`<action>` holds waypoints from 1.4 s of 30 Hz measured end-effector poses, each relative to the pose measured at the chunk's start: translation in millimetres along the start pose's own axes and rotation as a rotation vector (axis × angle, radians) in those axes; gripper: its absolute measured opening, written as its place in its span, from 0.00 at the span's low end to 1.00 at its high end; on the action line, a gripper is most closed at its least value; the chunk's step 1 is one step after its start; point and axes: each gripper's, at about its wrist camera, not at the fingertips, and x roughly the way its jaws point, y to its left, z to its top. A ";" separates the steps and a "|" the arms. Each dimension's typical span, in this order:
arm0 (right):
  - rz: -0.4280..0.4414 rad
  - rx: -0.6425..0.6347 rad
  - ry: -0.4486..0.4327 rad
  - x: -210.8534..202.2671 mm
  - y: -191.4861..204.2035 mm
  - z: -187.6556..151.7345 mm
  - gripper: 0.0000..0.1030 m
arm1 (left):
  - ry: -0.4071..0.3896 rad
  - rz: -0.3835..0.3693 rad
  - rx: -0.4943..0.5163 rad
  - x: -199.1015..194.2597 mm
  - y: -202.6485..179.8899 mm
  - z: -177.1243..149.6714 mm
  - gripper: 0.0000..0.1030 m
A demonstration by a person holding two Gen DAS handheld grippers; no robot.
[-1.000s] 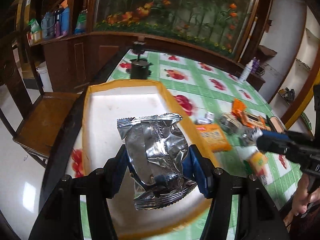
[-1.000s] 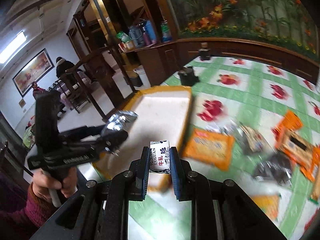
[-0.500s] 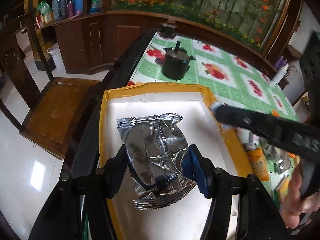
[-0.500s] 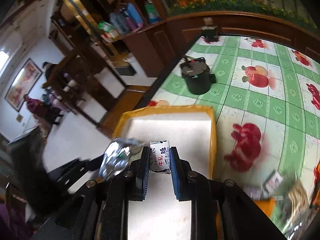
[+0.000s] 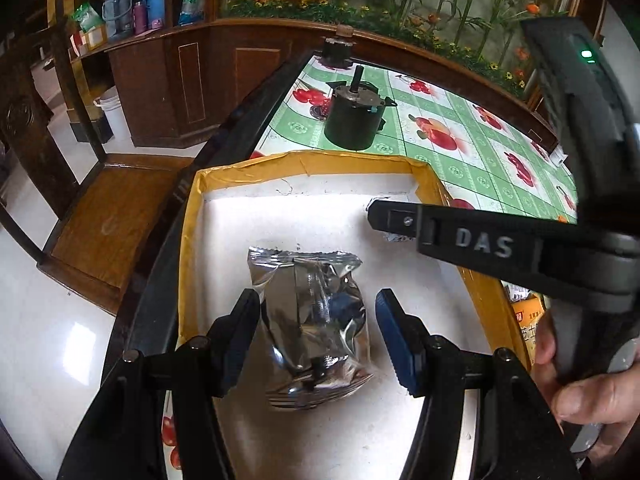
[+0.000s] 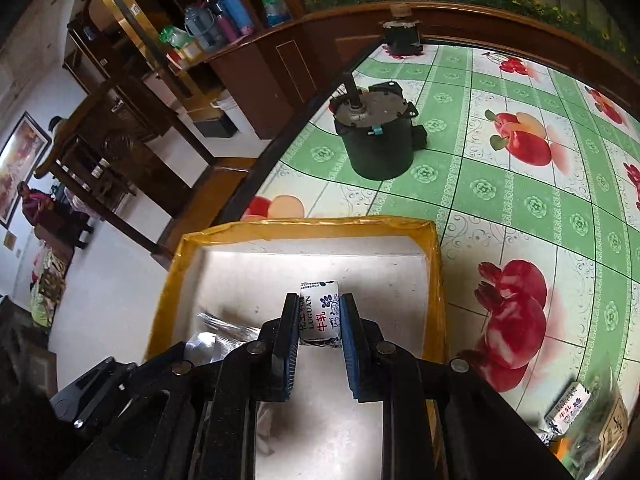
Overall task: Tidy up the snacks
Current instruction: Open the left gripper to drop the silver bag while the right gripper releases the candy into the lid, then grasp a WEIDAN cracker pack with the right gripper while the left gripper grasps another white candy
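Note:
A white tray with a yellow taped rim [image 5: 304, 160] [image 6: 320, 224] lies at the table's corner. My left gripper [image 5: 316, 308] holds a crumpled silver foil packet [image 5: 316, 320] between its blue pads, low over the tray's middle. My right gripper [image 6: 320, 304] is shut on a small white candy [image 6: 320, 316] with blue flowers and red characters, over the tray's far half. In the left wrist view the right gripper [image 5: 384, 220] reaches in from the right, beyond the foil packet. The right wrist view shows the foil packet [image 6: 216, 328] at lower left.
A black cylindrical object [image 5: 352, 120] [image 6: 376, 140] stands on the green fruit-print tablecloth [image 6: 500, 200] just past the tray. More snacks [image 6: 568, 404] lie right of the tray. A wooden chair seat [image 5: 108, 208] sits left of the table edge. A hand [image 5: 592, 392] grips the right tool.
Both grippers moved left and down over the tray with their snacks. The right gripper swung from beside the snack pile to just beyond the foil packet.

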 end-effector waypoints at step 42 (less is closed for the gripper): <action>0.213 0.049 -0.249 -184.1 -138.8 -157.1 0.49 | -0.232 -0.209 0.110 -108.3 -138.1 -114.7 0.84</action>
